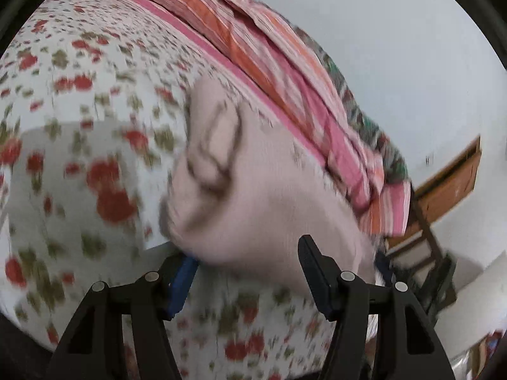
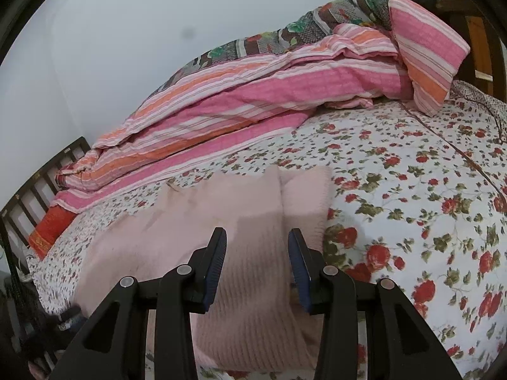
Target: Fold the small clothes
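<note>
A pale pink knitted garment (image 2: 240, 240) lies on the floral bedsheet (image 2: 412, 190). In the right wrist view it is spread flat with one edge folded over near its far end. My right gripper (image 2: 257, 247) is open just above it, fingers either side of a ribbed part. In the blurred left wrist view the garment (image 1: 253, 196) is bunched and lifted between the fingers of my left gripper (image 1: 250, 253). The jaws stand wide apart, and I cannot tell if they grip it.
A pink and orange striped quilt (image 2: 253, 101) is heaped along the far side of the bed, against a white wall. A dark slatted bed frame (image 2: 35, 186) stands at the left. A wooden shelf (image 1: 450, 183) shows in the left wrist view.
</note>
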`<state>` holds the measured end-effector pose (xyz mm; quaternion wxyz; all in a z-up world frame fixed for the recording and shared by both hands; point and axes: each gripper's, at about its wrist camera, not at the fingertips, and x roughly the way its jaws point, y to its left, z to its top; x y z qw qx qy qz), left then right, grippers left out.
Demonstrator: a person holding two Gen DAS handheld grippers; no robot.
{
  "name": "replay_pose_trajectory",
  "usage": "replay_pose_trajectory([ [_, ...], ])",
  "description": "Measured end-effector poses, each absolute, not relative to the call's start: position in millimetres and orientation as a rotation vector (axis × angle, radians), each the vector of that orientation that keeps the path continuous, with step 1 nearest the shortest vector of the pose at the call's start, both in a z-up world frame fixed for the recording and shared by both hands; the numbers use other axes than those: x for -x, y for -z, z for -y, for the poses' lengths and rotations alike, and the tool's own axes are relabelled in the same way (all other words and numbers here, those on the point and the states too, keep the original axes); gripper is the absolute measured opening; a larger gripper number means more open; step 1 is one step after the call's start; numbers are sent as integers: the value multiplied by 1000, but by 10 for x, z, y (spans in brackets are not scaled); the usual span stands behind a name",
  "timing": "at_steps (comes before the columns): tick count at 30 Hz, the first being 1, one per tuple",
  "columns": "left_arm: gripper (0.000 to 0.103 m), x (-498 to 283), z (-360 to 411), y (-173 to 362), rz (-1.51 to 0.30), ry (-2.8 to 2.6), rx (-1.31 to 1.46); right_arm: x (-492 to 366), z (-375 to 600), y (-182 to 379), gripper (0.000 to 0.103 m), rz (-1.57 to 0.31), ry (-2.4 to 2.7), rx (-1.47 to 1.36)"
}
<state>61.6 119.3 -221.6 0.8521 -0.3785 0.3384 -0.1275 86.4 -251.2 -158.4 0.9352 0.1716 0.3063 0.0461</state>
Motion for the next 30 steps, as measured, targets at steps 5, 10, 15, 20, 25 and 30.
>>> replay_pose_trajectory([
  [5, 52, -1016, -1347, 2253, -714, 226, 827, -781, 2657, 1569, 40, -604, -69, -391],
  [10, 52, -1276, -1305, 2248, -730, 210, 834, -747, 2821, 1581, 40, -600, -50, -445],
  [15, 42, -1330, -1192, 2120, -728, 188, 754, -724, 2939, 1586, 40, -597, -28, -460],
  [20, 22, -1484, -1043, 1947, -787, 100, 659, -663, 3041, 1545, 40, -586, -7, -452],
  [25, 19, -1515, -821, 1533, -742, 108, 572, -526, 3176, 1480, 40, -554, 28, -442],
  [30, 18, -1572, -319, 1039, -730, 114, 471, -447, 3396, 1471, 40, -539, 57, -481],
])
